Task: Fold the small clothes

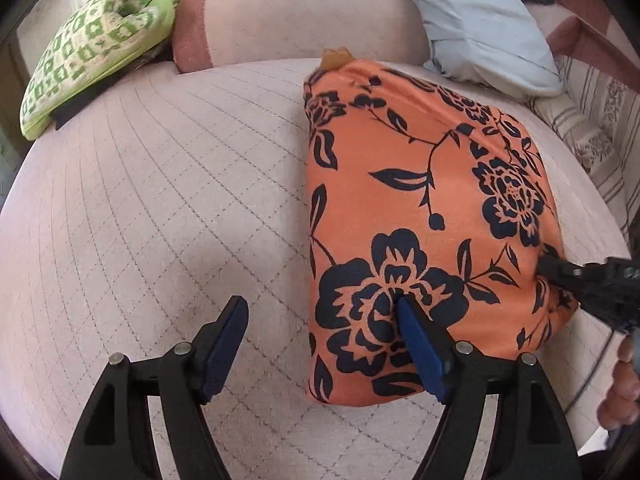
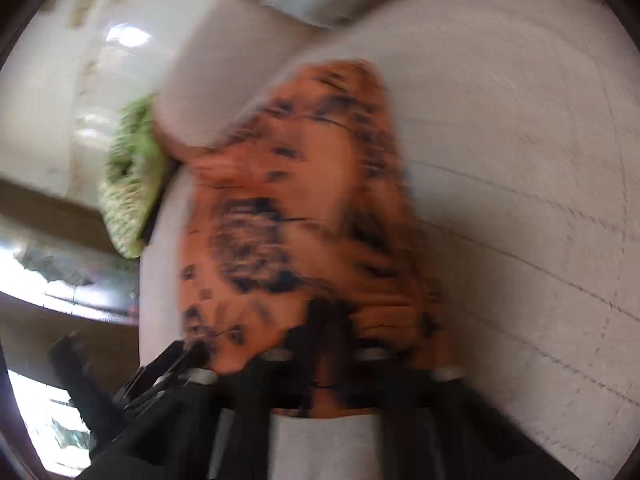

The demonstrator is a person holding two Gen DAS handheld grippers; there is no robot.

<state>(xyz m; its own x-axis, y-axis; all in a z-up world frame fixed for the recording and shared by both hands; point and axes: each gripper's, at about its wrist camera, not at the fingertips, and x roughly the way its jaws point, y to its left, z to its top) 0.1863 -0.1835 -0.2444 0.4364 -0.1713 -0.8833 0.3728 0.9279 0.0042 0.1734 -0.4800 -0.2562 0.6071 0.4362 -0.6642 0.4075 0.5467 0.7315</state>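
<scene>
An orange garment with black flowers (image 1: 416,216) lies folded lengthwise on the pale quilted couch seat (image 1: 168,208). My left gripper (image 1: 322,312) is open above the garment's near left edge; its right finger (image 1: 420,340) rests over the cloth, its left finger (image 1: 226,340) over bare seat. My right gripper (image 1: 560,272) comes in from the right and pinches the garment's near right edge. In the blurred right wrist view the garment (image 2: 304,208) stretches away from my right gripper (image 2: 328,320), whose fingers are shut on the cloth.
A green checked cloth (image 1: 92,44) lies at the back left, also in the right wrist view (image 2: 132,184). A pink backrest cushion (image 1: 292,12) and a pale blue pillow (image 1: 480,20) stand behind. A striped cloth (image 1: 592,128) lies at the right.
</scene>
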